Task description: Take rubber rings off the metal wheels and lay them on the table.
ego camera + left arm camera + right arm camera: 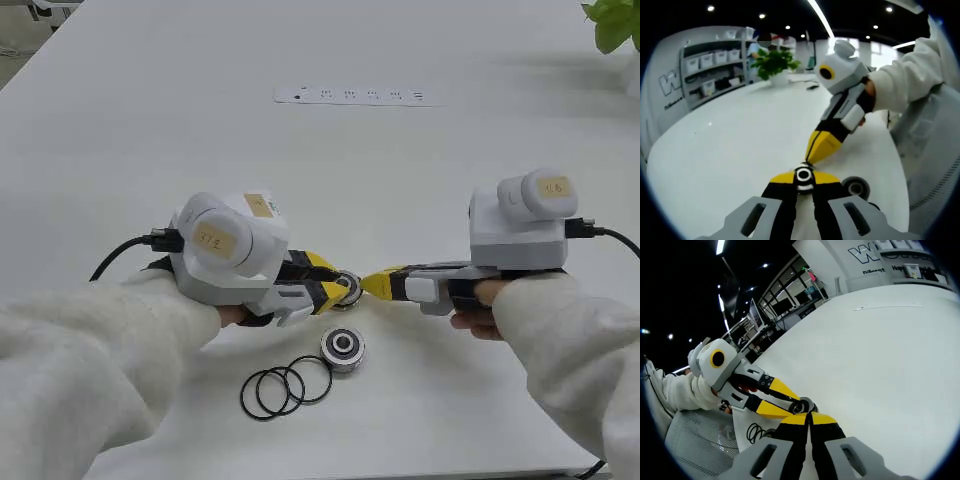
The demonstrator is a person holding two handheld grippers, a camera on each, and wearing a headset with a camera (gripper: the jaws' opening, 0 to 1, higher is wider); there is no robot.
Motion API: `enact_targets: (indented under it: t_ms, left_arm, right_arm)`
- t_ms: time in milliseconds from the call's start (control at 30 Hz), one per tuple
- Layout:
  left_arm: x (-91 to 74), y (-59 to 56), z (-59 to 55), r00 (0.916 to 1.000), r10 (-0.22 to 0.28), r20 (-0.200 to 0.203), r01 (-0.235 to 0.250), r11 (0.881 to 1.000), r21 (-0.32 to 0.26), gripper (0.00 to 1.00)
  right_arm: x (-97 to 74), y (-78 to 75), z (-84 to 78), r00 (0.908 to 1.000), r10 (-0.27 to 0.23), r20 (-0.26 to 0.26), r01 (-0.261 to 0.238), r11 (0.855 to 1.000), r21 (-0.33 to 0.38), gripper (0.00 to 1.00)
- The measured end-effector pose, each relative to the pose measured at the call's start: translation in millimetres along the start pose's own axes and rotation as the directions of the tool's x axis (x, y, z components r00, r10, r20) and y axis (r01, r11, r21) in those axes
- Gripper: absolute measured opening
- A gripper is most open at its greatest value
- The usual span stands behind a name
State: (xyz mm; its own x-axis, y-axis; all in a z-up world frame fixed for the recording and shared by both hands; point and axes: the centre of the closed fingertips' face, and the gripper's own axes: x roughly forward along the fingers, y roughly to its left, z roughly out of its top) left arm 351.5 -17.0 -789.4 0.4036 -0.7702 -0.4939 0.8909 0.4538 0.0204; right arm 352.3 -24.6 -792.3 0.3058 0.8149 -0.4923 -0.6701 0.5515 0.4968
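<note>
L gripper: jaws clamped on a small metal wheel, one yellow tip on each side. Wheel's face w/ dark hub is turned toward this gripper's own cam. Wheel sits over the near-centre part of the tabletop and appears just off the surface.

R gripper: jaws pressed together, only a thin seam betw. the yellow tips. Tips meet the wheel's rim from the side opposite the L gripper. In head view the two tip pairs are nose to nose at the wheel. Can't tell if a ring is nipped betw. the R tips, too small.

Second wheel: lying flat on tabletop, a bit nearer the near edge than the held one, apart from it.

Rubber rings: three, thin, black, loose. They lie flat and overlap in a short row close to the near edge. Rightmost ring is just beside the second wheel; contact unclear.

L hand and R hand, white sleeves, wrap the gripper handles. Black cable runs off L gripper body; another off the R.

White power strip toward far edge, well apart from the work. Green plant at far R corner. Shelving w/ bins beyond the table in L gripper view.
</note>
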Motion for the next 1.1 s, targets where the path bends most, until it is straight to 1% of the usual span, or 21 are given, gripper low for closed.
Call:
enact_targets:
  t_ms: [300,433,500,533,567,600,633,667,733,800,933,1100]
  left_arm:
    - [0.3,0.9,-0.5,1.0000,0.004,0.002,-0.004,1.000,-0.008,0.12]
    - [1.3,1.0,0.0,1.0000,0.008,0.005,-0.008,1.000,-0.011,0.12]
    - [2.3,0.4,0.1,1.0000,0.007,0.004,-0.007,1.000,-0.012,0.12]
    - [3.0,-0.9,-0.2,1.0000,0.003,0.003,-0.003,1.000,-0.014,0.12]
    - [2.5,-1.7,-4.6,0.9998,0.004,-0.019,-0.004,1.000,0.001,0.12]
    - [5.7,-2.7,0.0,1.0000,0.000,0.009,0.000,1.000,0.009,0.11]
    - [5.4,-2.0,-1.6,1.0000,0.002,-0.001,-0.002,1.000,0.012,0.11]
    - [4.2,-2.3,-2.9,1.0000,0.000,-0.009,0.000,1.000,0.011,0.11]
    - [3.8,-2.0,-2.3,1.0000,0.003,-0.008,-0.003,1.000,0.012,0.11]
    - [3.4,-3.2,-2.4,0.9999,0.004,-0.012,-0.003,1.000,0.026,0.12]
    - [0.1,-5.4,-3.5,0.9997,-0.012,-0.023,0.012,1.000,0.024,0.14]
    - [-1.5,-8.0,-4.9,0.9994,-0.021,-0.029,0.022,1.000,0.023,0.14]
  right_arm:
    - [1.9,0.7,1.6,0.9999,-0.010,-0.010,0.010,1.000,-0.024,0.00]
    - [3.2,3.3,0.1,0.9998,-0.001,-0.018,0.001,1.000,-0.030,0.00]
    - [5.4,7.6,-1.3,0.9995,0.009,-0.029,-0.010,0.999,-0.047,0.00]
    - [6.4,9.1,-1.4,0.9995,0.011,-0.031,-0.013,0.998,-0.055,0.00]
    - [7.6,11.1,-2.0,0.9992,0.016,-0.036,-0.018,0.998,-0.062,0.00]
    - [8.1,11.8,-2.3,0.9991,0.013,-0.041,-0.016,0.997,-0.073,0.00]
    - [7.2,11.7,-1.2,0.9991,0.011,-0.041,-0.015,0.996,-0.091,0.00]
    - [6.9,10.6,-1.3,0.9991,0.009,-0.041,-0.012,0.997,-0.081,0.00]
    - [6.2,8.6,-1.7,0.9993,0.007,-0.038,-0.010,0.998,-0.060,0.00]
    - [5.0,7.2,-1.5,0.9994,0.003,-0.036,-0.005,0.998,-0.061,0.00]
    - [3.1,3.6,-0.2,0.9996,-0.009,-0.028,0.008,0.998,-0.055,0.00]
    - [0.9,-1.2,1.1,0.9995,-0.024,-0.020,0.023,0.999,-0.041,0.00]
